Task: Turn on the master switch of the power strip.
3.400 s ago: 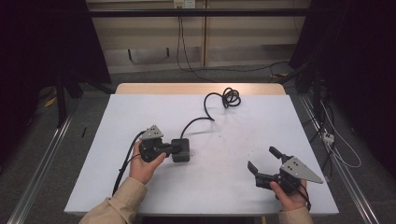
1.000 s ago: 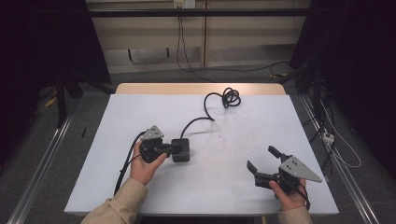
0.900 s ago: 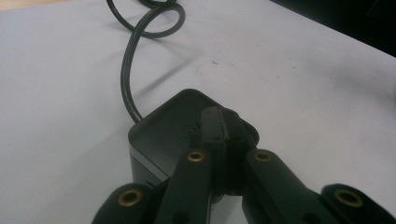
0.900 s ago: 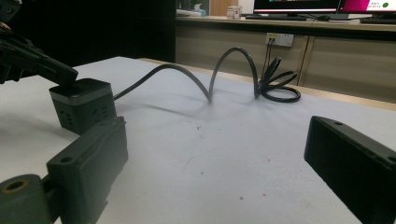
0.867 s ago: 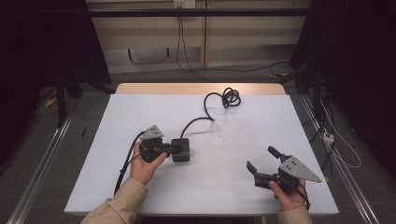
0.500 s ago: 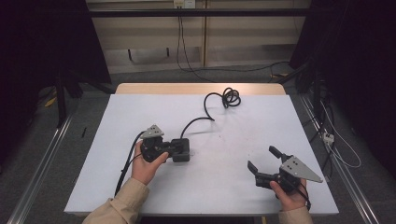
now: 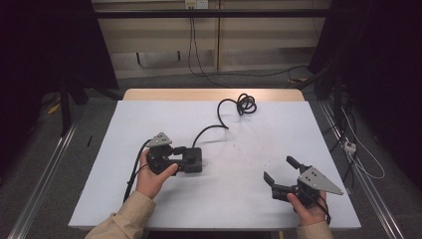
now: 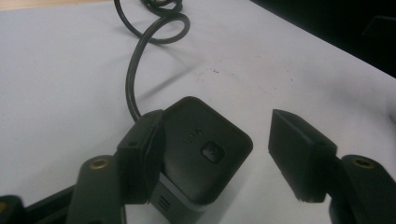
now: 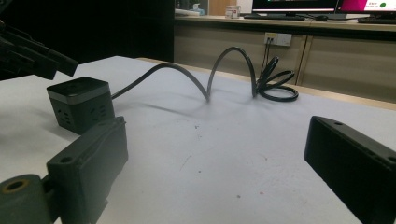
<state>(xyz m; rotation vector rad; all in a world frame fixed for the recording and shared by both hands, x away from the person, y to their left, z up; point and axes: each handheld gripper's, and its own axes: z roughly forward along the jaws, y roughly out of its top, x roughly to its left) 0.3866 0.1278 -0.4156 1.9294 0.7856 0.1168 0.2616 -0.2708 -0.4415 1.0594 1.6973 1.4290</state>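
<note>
One black power cube (image 7: 193,160) sits left of table (image 7: 249,199) centre, its single cord (image 7: 219,127) coiling toward twelve o'clock. Left gripper (image 7: 180,158) jaws, just opening, straddle it; right gripper (image 7: 278,175) gapes empty at four o'clock.
</note>
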